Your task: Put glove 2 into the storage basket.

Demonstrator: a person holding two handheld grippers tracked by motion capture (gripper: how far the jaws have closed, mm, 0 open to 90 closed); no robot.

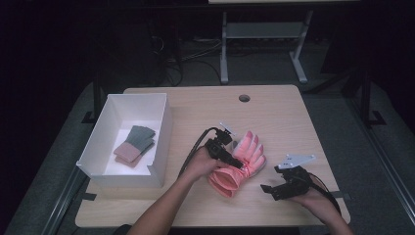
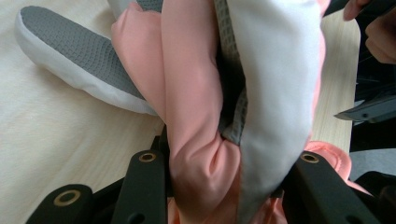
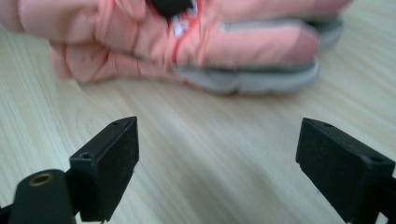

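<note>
High view: left gripper [image 1: 234,157] jaws clamped on pink glove [image 1: 241,164], right gripper [image 1: 274,188] jaws wide, nothing betw them

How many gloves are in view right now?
2, perhaps more stacked: a padded pink glove on the table in the left gripper, and a grey-and-pink knit glove in the white box.

A dim lab or recording room is showing here: a light wooden table [image 1: 284,117] with a cable hole [image 1: 244,98] is standing on grey carpet [image 1: 342,147], cables [image 1: 195,54] are trailing across the floor, and a second table's white metal legs [image 1: 224,49] are rising behind.
</note>
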